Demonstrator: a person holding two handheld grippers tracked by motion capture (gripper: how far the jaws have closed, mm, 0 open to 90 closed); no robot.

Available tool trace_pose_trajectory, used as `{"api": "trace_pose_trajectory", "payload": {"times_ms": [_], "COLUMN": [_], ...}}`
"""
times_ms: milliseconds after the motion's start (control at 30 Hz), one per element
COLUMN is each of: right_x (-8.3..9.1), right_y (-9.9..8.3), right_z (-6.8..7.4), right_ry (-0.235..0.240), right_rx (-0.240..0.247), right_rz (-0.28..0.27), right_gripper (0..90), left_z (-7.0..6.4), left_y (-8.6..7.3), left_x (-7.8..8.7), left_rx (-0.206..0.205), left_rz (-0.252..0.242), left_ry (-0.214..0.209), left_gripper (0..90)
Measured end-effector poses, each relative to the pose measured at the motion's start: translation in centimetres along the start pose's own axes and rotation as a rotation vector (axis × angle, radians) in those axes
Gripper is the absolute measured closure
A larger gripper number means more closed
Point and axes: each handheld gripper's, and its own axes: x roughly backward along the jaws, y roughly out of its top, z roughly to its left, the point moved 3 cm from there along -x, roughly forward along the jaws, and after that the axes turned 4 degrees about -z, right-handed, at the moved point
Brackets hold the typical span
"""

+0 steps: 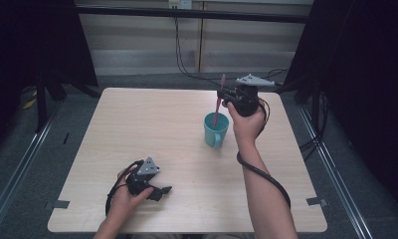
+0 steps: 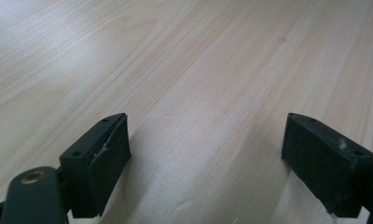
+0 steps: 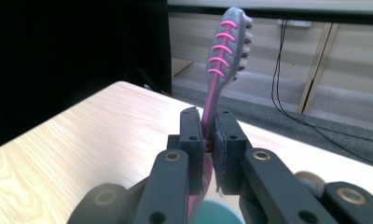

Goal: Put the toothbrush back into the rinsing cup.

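Observation:
A pink and grey toothbrush [image 1: 219, 99] stands nearly upright with its lower end inside a teal mug [image 1: 216, 129] right of the table's middle. My right gripper [image 1: 222, 94] is shut on the toothbrush neck just above the mug. In the right gripper view the brush head [image 3: 229, 44] rises above the closed fingertips [image 3: 192, 135], and the mug rim [image 3: 217, 215] shows below. My left gripper [image 1: 163, 190] rests low over the near left of the table, open. Its fingers [image 2: 105, 158] are wide apart over bare wood with nothing between them.
The light wooden table [image 1: 137, 129] has edges all round, with grey floor beyond. Black cables [image 1: 187, 64] hang from the back wall toward the right gripper. Dark frames and curtains stand at both sides.

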Motion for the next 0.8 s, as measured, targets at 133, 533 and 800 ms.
{"api": "trace_pose_trajectory", "payload": {"times_ms": [133, 533, 800], "right_x": [-0.6, -0.3, 1.1], "right_y": [-2.3, -6.8, -7.6], "right_z": [-0.2, -1.2, -2.1], "right_ry": [-0.014, -0.045, -0.092], "right_rx": [-0.001, -0.062, -0.102], "right_rz": [0.01, 0.073, 0.089], "right_gripper": [83.8, 82.4, 53.2], "left_z": [0.0, 0.0, 0.0], "left_y": [0.0, 0.0, 0.0], "left_x": [0.0, 0.1, 0.1], "left_rx": [0.0, -0.006, -0.006], "left_rz": [0.002, 0.01, 0.009], "left_ry": [-0.001, -0.002, -0.002], "left_gripper": [14.9, 14.9, 14.9]}}
